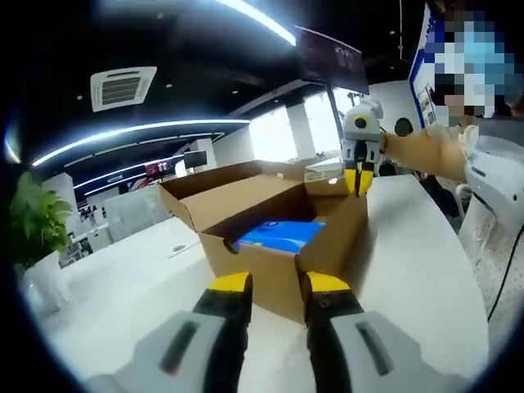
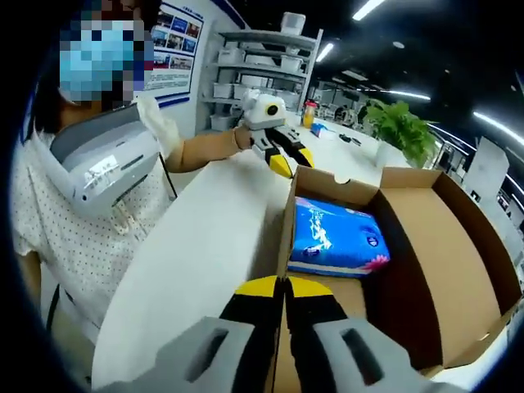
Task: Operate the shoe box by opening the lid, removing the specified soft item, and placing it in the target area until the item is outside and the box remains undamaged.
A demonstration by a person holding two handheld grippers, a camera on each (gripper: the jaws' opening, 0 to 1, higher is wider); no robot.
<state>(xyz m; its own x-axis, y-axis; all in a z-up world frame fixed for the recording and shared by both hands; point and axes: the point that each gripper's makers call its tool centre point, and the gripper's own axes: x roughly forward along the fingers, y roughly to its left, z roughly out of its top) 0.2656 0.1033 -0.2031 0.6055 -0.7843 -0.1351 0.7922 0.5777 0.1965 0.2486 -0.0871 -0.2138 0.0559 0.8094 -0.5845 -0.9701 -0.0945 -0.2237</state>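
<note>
Shoe box [image 1: 270, 237], brown cardboard, lid already folded back, standing on a white table [image 1: 426, 262]. The left gripper [image 1: 277, 288] is in the foreground of the left gripper view, its yellow-tipped jaws apart and astride the near wall of the box, whether touching cannot be told. The right gripper [image 2: 284, 288], in the right gripper view, has its jaws drawn together at the opposite wall's edge; whether cardboard is caught between them cannot be told. Each gripper also appears in the other's view, at the far rim. Inside the box, on the floor against one end wall, lies the soft item, a blue tissue pack [image 2: 337, 237], untouched and not yet lifted. The opened lid [image 2: 450, 246] lies spread outward beside it. A potted plant [image 2: 403, 127] stands farther along the table.

Risk, as judged: a pinch or pull on the thin wall may crease or tear the cardboard, or drag the light box across the smooth table. A reach for the pack past the wall may buckle the edge; a shallow grip on the slick wrapper may let it slip.
</note>
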